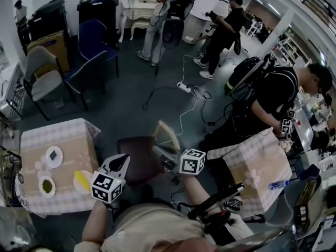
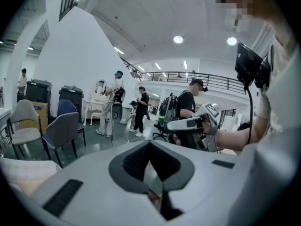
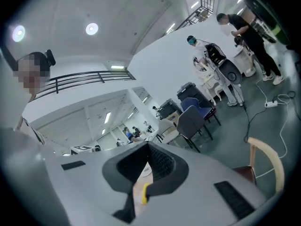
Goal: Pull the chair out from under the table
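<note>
The chair (image 1: 140, 159) has a dark brown seat and a pale curved wooden backrest (image 1: 169, 134). It stands on the floor between two tables with checked cloths, the left table (image 1: 73, 140) and the right table (image 1: 262, 156). My left gripper (image 1: 122, 163) hovers over the seat's left edge, jaws together, holding nothing. My right gripper (image 1: 161, 155) is raised over the seat's right side, just below the backrest, shut and empty. The right gripper view shows the backrest (image 3: 266, 158) low at the right. In the left gripper view the right gripper (image 2: 170, 125) hangs in the air.
The left table carries two plates (image 1: 53, 156) and a yellow thing (image 1: 82, 181). A person (image 1: 273, 101) bends over the right table. A cable and power strip (image 1: 184, 87) lie on the floor beyond the chair. Spare chairs (image 1: 89, 56) and black bins (image 1: 100, 4) stand at the back.
</note>
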The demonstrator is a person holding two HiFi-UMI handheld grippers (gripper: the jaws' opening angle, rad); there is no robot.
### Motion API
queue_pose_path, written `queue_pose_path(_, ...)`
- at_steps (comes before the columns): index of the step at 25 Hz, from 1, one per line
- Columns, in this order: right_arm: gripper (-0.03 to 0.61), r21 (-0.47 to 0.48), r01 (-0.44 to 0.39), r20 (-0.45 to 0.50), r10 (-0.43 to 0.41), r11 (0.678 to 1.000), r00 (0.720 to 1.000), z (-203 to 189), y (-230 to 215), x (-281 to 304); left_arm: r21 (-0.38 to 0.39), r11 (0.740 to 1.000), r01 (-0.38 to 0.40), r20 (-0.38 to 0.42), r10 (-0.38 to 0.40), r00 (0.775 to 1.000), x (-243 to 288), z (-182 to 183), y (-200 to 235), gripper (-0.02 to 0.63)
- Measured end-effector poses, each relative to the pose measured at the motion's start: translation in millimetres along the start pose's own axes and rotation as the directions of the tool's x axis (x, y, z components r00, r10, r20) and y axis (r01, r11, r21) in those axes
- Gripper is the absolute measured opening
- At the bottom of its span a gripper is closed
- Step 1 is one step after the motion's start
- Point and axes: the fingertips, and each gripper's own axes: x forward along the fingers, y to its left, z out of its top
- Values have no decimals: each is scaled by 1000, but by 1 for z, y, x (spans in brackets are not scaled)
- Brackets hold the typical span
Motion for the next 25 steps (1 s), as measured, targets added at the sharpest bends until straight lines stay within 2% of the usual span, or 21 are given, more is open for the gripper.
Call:
queue_pose_path(3,11,-33,15,-9,-16,999,1000,-17,24,9,-4,1000,18,21,-18,1000,-24,-6,2,5)
queue_pose_path(7,11,-33,27,-21,-27,999,999,-38,56,6,-21,998,53,41,-52,998,-50,-13,-7,5)
queue_pose_path(13,11,-98,45,-66,-52,994,996,-68,92,0,-88,991,96,55,-91,994,-70,-33,-15,5)
queue_pose_path(16,11,-118,55,-58,-62,991,996,-72,99,-5,-111,987,112,49,-107,993,-69,-42,-18,5)
queue_pose_path(22,11,-100,45,-25,-48,994,999,-68,89,-22,-80,991,105,45,-101,994,-60,-37,-28,5)
queue_pose_path(25,11,-122,31,-20,-34,992,999,-59,88,-34,-72,993,97,42,-94,995,-51,-31,-36,5)
